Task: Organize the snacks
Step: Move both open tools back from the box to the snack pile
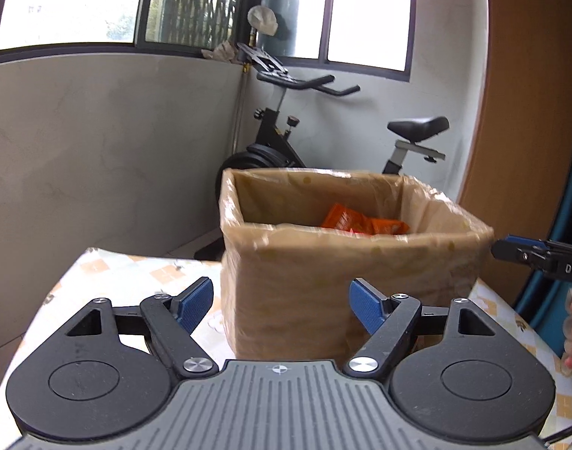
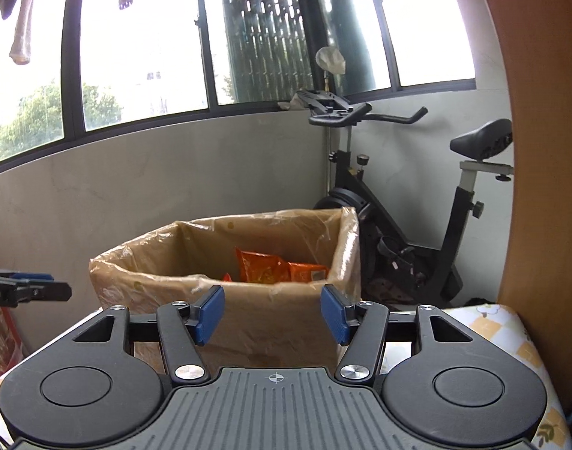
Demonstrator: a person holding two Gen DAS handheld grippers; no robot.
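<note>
facing the box (image 1: 353, 277) at frame centre, both the left gripper (image 1: 282, 305) and right gripper (image 2: 272, 311) are held apart and empty, likely because orange snack packets (image 2: 270, 268) are already deposited inside.

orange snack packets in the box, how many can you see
3 in the right wrist view, inside the lined box: a large packet, a smaller packet to its right, a corner at its left. More may be hidden below.
</note>
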